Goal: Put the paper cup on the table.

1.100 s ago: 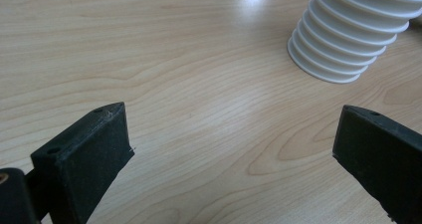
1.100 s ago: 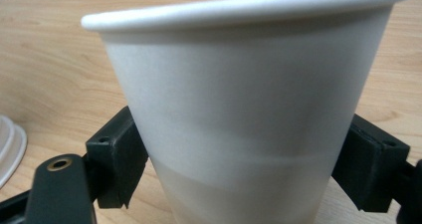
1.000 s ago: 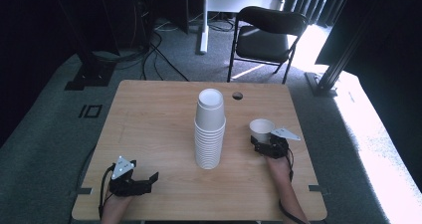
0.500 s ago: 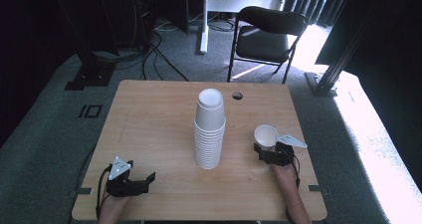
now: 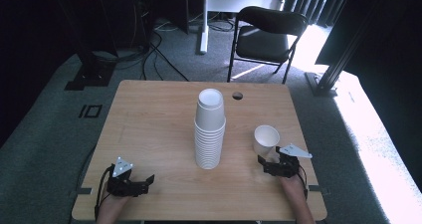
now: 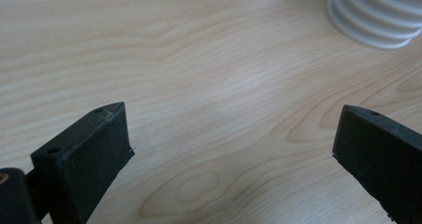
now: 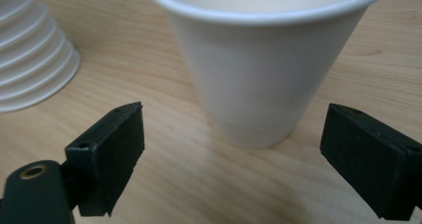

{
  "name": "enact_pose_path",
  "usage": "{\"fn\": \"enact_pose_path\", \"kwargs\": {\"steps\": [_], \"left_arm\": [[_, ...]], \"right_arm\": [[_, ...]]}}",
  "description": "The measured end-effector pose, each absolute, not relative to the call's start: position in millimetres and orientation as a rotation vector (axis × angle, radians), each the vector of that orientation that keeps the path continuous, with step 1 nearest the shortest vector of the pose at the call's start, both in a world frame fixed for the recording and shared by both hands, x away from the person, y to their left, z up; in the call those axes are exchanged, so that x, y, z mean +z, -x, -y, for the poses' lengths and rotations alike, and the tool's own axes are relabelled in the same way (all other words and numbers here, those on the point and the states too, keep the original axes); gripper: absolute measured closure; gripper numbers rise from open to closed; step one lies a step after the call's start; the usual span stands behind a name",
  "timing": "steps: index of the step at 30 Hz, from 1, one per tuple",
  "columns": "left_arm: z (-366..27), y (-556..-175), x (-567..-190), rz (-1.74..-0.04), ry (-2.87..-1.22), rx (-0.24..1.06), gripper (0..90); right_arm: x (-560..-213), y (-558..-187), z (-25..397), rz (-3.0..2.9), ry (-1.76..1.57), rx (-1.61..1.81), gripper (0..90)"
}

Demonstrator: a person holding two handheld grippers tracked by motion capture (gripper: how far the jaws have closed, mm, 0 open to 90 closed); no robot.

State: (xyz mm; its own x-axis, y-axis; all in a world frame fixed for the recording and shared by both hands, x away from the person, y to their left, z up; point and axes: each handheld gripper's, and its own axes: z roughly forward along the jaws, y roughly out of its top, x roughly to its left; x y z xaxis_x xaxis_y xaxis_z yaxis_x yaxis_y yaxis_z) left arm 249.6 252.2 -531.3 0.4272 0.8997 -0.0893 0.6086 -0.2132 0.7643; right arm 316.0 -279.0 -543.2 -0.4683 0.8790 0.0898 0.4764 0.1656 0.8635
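Paper cup (image 7: 261,69) upright on table, just ahead of right gripper (image 7: 234,169) — jaws wide

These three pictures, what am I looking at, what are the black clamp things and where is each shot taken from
A person sits at a wooden table holding a hand-operated two-jaw gripper in each hand. The high view looks down from above: the left gripper sits near the front left corner, the right gripper at the front right. The other two pictures come from cameras riding on the grippers, looking out between their black jaws. On the table stand a tall stack of upside-down white paper cups and one single upright cup. Nothing is held: both grippers are open, and the right one's jaws are apart just short of the single cup.
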Motion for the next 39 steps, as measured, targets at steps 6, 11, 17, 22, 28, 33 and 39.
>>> {"fn": "enact_pose_path", "kwargs": {"steps": [6, 11, 17, 22, 28, 33, 39], "left_arm": [[-258, -250, -534, -1.314, -1.927, 0.517, 1.8], [-262, -249, -536, -1.321, -1.935, 0.562, 1.8], [-266, -249, -538, -1.342, -1.944, 0.6, 1.8], [-269, -250, -538, -1.359, -1.951, 0.638, 1.8], [-278, -250, -542, -1.408, -1.945, 0.662, 1.8], [-282, -250, -544, -1.427, -1.951, 0.669, 1.8], [-283, -251, -549, -1.454, -1.955, 0.669, 1.8]], "right_arm": [[-544, -300, 285, -2.042, -1.264, 1.219, 10.1], [-545, -288, 295, -2.021, -1.29, 1.213, 10.2], [-546, -274, 305, -2.032, -1.299, 1.174, 10.2], [-546, -266, 312, -2.031, -1.318, 1.167, 10.3], [-548, -249, 324, -2.0, -1.358, 1.14, 12.8], [-549, -248, 331, -1.964, -1.401, 1.13, 12.4], [-554, -254, 331, -1.983, -1.458, 1.05, 12.5]]}}
